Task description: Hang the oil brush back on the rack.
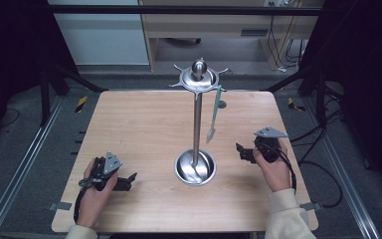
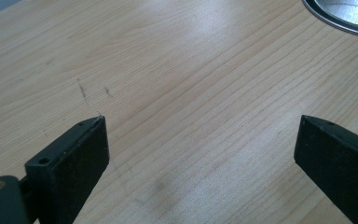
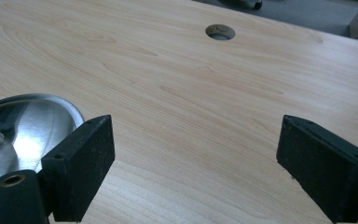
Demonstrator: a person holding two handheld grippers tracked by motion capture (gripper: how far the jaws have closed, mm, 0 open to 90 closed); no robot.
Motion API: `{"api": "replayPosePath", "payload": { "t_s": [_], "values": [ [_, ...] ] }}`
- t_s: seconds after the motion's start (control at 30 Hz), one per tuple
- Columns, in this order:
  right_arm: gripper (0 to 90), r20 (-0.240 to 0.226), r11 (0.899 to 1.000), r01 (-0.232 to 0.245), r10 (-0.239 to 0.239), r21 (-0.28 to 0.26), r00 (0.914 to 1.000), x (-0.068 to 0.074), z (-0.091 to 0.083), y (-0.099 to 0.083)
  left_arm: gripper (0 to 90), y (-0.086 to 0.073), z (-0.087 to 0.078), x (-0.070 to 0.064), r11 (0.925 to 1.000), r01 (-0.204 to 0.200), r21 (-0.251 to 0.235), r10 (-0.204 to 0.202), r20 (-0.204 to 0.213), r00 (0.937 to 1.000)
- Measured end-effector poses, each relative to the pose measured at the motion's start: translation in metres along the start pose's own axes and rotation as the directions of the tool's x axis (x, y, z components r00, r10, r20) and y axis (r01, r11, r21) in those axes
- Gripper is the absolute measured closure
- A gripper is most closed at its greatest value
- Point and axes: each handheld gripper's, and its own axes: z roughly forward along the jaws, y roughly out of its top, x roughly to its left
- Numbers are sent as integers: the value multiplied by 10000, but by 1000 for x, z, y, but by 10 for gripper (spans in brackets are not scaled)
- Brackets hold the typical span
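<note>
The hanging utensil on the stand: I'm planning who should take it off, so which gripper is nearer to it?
Right. The right gripper sits just right of the pale utensil, slightly below its tip. The left gripper rests beyond the stand's base, at the table's near-left.

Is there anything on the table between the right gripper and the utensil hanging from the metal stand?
Nothing visible. The right gripper rests open on the table, right of the stand. The utensil hangs from a hook on the stand's right side, and only bare wood lies between them. The left gripper sits on the far side.
</note>
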Motion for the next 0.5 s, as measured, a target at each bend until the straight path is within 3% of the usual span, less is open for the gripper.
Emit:
{"api": "replayPosePath", "payload": {
  "t_s": [0.5],
  "values": [
    [127,-167,9985,-528,530,116,9985,-8,14,-17,27,0,0,0,10000,-32,37,32,16,10000]
  ]
}}
